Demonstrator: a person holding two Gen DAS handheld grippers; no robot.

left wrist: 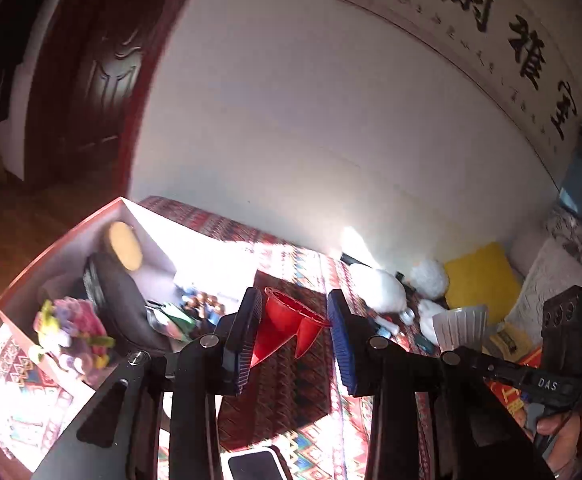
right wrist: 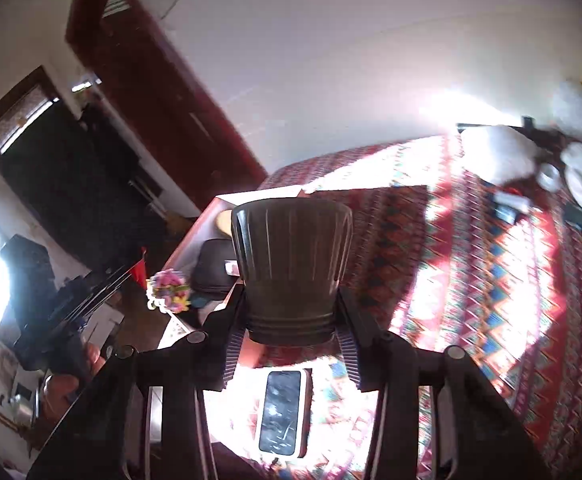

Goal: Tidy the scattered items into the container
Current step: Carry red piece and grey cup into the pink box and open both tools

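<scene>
Red funnel in left gripper, ribbed cup in right gripper

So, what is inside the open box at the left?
The box holds a black pouch, a round yellow thing and colourful flowers. The pouch covers whatever lies beneath it.

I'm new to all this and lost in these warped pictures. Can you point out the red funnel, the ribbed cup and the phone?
red funnel [left wrist: 281, 326]: left wrist view, on its cone wall.
ribbed cup [right wrist: 291, 264]: right wrist view, on its ribbed side.
phone [right wrist: 282, 416]: right wrist view, on its dark screen.
</scene>
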